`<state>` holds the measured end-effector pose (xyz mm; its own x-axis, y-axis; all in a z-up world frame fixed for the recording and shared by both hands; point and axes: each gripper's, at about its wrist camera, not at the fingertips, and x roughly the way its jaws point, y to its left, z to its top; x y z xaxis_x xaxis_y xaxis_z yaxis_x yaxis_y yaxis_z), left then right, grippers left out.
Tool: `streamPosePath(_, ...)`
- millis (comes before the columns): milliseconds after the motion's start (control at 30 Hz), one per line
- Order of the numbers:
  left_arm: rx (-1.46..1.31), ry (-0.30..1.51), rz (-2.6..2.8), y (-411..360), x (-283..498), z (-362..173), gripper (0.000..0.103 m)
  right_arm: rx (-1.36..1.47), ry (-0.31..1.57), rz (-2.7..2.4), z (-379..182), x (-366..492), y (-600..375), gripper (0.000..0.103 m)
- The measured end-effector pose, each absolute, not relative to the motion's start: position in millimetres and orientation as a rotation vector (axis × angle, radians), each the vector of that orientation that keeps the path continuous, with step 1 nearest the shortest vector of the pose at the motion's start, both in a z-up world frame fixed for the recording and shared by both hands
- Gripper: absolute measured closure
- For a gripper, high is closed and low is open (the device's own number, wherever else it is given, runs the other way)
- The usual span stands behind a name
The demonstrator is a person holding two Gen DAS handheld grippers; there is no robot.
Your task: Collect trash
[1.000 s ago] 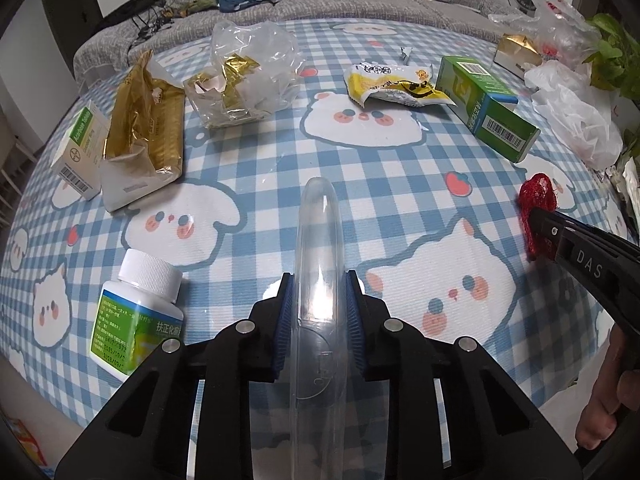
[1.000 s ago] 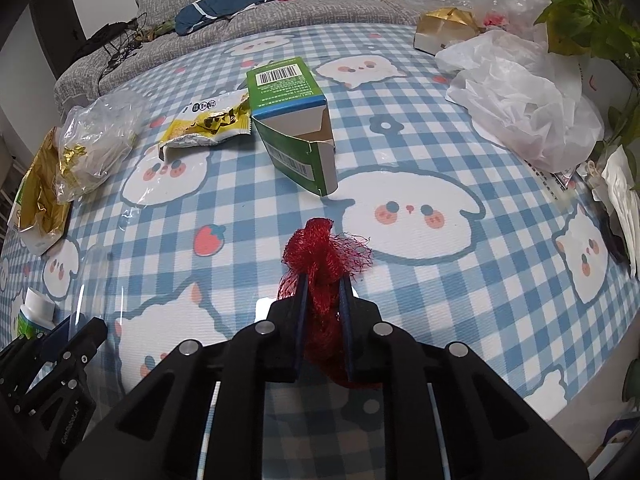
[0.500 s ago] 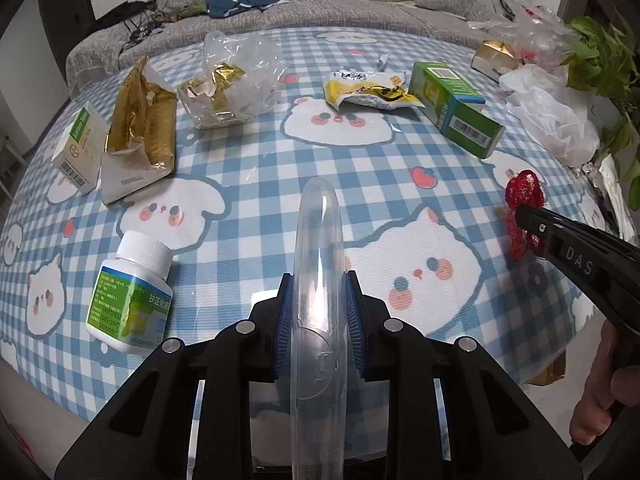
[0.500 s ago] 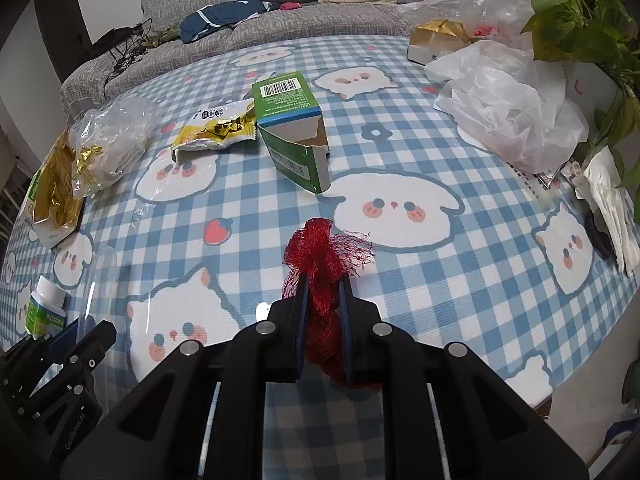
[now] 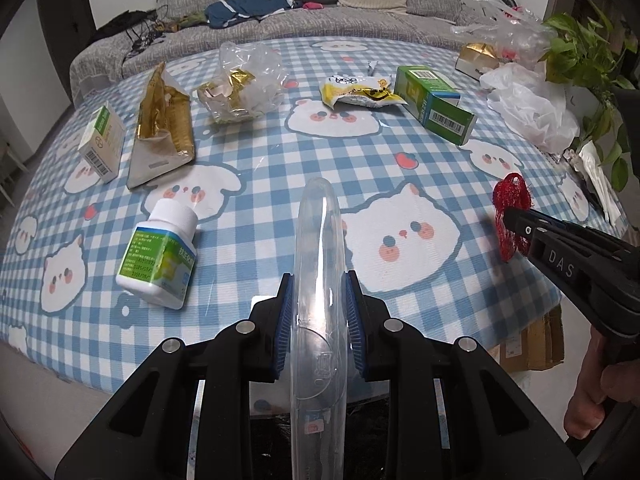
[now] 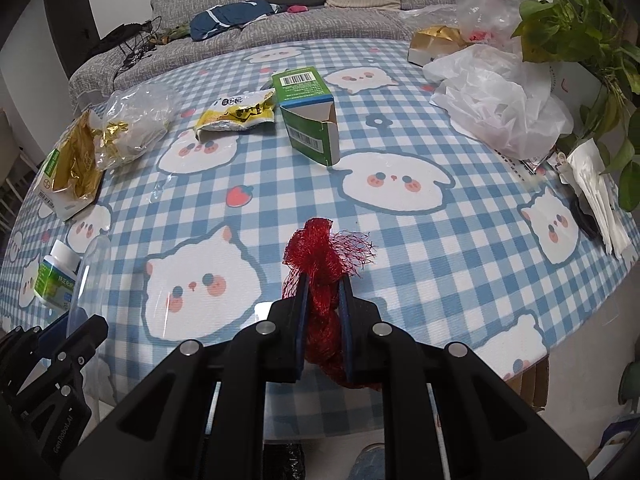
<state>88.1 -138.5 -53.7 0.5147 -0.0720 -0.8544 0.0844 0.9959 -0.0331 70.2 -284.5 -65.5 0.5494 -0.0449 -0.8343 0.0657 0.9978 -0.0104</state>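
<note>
My left gripper (image 5: 319, 280) is shut on a clear plastic lid (image 5: 319, 248), held edge-on above the table's near edge. My right gripper (image 6: 323, 280) is shut on a red mesh net (image 6: 320, 248); it also shows at the right of the left wrist view (image 5: 511, 200). Trash on the checked tablecloth (image 5: 280, 160): a white pill bottle (image 5: 160, 256), a gold foil bag (image 5: 162, 124), a small white-green box (image 5: 102, 142), a crumpled clear bag (image 5: 244, 80), a yellow snack wrapper (image 5: 360, 92), an open green carton (image 5: 436, 104).
A white plastic bag (image 6: 500, 108), a gold box (image 6: 436, 40) and a potted plant (image 6: 580, 40) crowd the table's right side. White tissues (image 6: 596, 196) lie at the right edge. A grey sofa (image 6: 260, 32) stands behind. A cardboard box (image 5: 536, 340) sits on the floor.
Both grippers have pulled back toward me and risen, still holding the lid and the red net. More of the table and its near edge now shows.
</note>
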Motion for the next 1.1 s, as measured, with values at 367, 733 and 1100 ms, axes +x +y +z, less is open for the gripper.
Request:
streamPosePath(367, -0.020, 1.007, -0.085, -123.4, 45.3, -44.5, 0.078, 0.004, 0.960, -0.041, -57.3, 29.1, -271.4, 0.090)
streamPosePath(733, -0.025, 1.002, -0.070, -118.2, 3.2, -46.1, 0.078, -0.009, 0.936, -0.028, -50.3, -12.7, -270.5, 0.090)
streamPosePath(1100, -0.020, 1.006, -0.060, -116.4, -37.3, -55.8, 0.078, -0.027, 0.903, 0.004, -44.5, -59.8, -266.1, 0.090)
